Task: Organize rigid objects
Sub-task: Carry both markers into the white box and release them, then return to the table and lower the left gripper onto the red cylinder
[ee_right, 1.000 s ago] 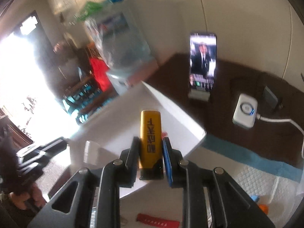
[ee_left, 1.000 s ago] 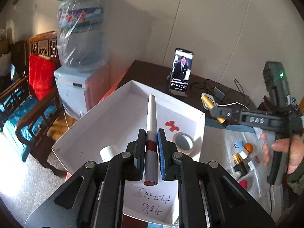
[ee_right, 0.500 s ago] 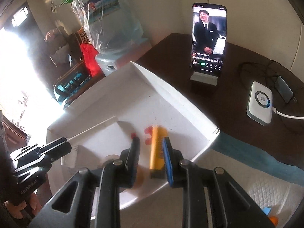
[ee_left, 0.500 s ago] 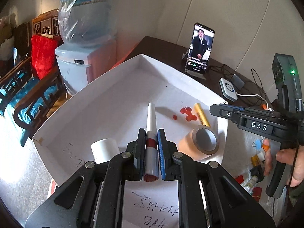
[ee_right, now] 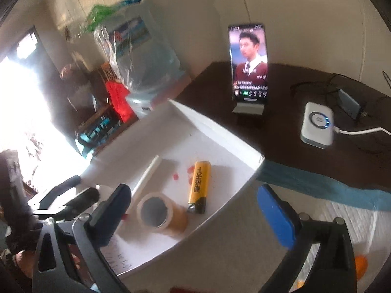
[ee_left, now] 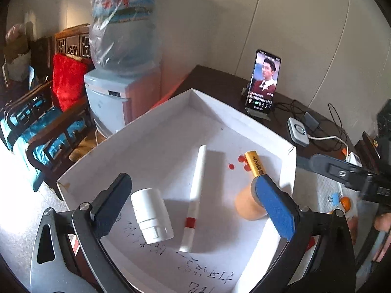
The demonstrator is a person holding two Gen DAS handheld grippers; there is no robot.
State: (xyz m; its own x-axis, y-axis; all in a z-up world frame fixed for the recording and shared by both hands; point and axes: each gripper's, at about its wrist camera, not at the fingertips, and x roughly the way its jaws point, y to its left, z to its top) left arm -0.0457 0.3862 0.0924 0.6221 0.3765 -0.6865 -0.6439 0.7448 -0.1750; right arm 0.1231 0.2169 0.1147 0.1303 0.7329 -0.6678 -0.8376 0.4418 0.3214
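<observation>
The box (ee_left: 268,131) looked like matt white card. The bottle (ee_left: 151,216) was smooth white plastic, the lighter (ee_right: 199,186) glossy yellow plastic, the tape (ee_right: 161,213) tan with a slight sheen. The stick (ee_left: 195,193) seemed matt white. The table (ee_right: 288,83) was dark polished wood; the pad (ee_right: 342,210) on it was white quilted cloth. The left gripper (ee_left: 195,202) was matt black plastic with blue padding.
</observation>
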